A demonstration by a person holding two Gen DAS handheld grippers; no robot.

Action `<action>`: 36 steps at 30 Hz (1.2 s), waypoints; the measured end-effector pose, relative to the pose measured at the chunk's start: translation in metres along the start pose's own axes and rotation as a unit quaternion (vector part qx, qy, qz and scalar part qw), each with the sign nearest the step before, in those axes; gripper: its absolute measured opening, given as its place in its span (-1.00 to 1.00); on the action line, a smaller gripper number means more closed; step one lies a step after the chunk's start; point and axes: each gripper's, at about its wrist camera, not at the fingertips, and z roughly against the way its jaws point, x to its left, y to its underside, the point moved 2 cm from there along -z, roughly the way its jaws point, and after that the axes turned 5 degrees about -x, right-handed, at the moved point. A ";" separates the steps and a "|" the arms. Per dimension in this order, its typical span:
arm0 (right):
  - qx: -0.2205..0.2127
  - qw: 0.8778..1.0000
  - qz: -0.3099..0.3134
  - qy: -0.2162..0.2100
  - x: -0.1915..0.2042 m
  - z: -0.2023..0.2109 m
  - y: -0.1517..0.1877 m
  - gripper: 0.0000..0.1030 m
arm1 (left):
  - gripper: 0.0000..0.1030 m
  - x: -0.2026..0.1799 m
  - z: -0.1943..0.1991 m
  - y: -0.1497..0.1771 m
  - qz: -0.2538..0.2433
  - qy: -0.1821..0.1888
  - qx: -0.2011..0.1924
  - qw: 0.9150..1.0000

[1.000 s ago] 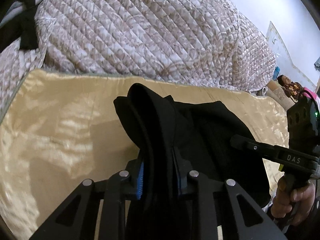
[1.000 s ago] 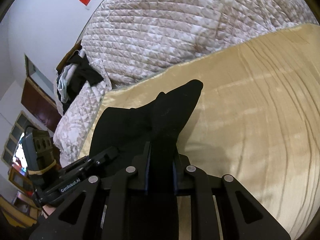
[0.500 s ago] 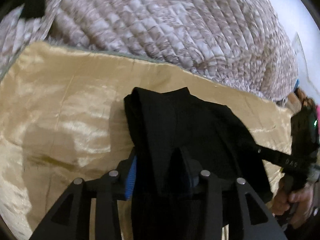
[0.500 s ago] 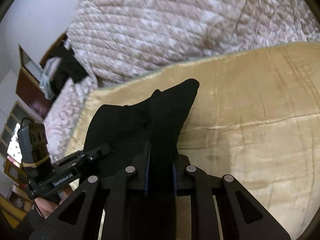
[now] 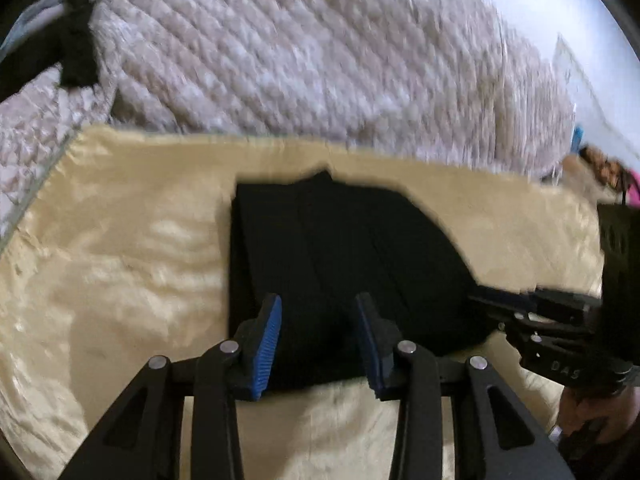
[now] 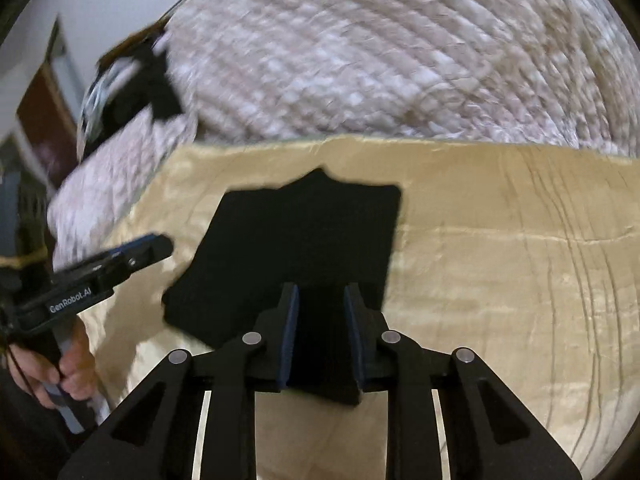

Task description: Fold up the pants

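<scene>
Gold bedspread (image 5: 120, 240) carries the folded pants (image 5: 328, 248) at centre; left claw (image 5: 318, 336), closing, and right claw (image 6: 320, 332), part-open, straddle the six-o'clock edge, gripping nothing. Fold apparently laid; smoothing next.

Home bedroom: bed with gold satin sheet (image 5: 120, 240), bunched quilted comforter (image 5: 320, 60), wooden furniture (image 6: 44, 120).
</scene>
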 end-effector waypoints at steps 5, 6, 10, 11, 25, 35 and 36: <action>0.023 0.999 0.030 0.024 0.005 -0.012 0.015 -0.57 | -0.22 -0.004 0.000 0.003 -0.020 -0.013 -0.008 1.000; 0.021 0.999 0.030 0.025 0.005 -0.010 0.014 -0.57 | -0.23 -0.003 0.000 0.003 -0.017 -0.013 -0.006 1.000; 0.003 0.999 0.034 0.017 0.007 -0.001 0.003 -0.57 | -0.23 0.002 -0.001 -0.009 -0.012 -0.020 -0.009 1.000; -0.001 0.999 0.035 0.020 0.008 -0.001 -0.001 -0.57 | -0.23 0.003 -0.004 -0.015 -0.013 -0.021 -0.010 1.000; 0.033 0.999 0.006 0.027 -0.035 -0.081 -0.059 -0.56 | -0.22 0.025 -0.086 -0.063 -0.038 -0.056 0.029 0.997; 0.024 0.999 -0.008 0.025 -0.034 -0.060 -0.048 -0.56 | -0.22 0.020 -0.060 -0.057 -0.037 -0.069 0.012 0.997; 0.021 1.000 -0.004 0.022 -0.029 -0.054 -0.045 -0.56 | -0.22 0.019 -0.054 -0.056 -0.038 -0.069 0.009 0.997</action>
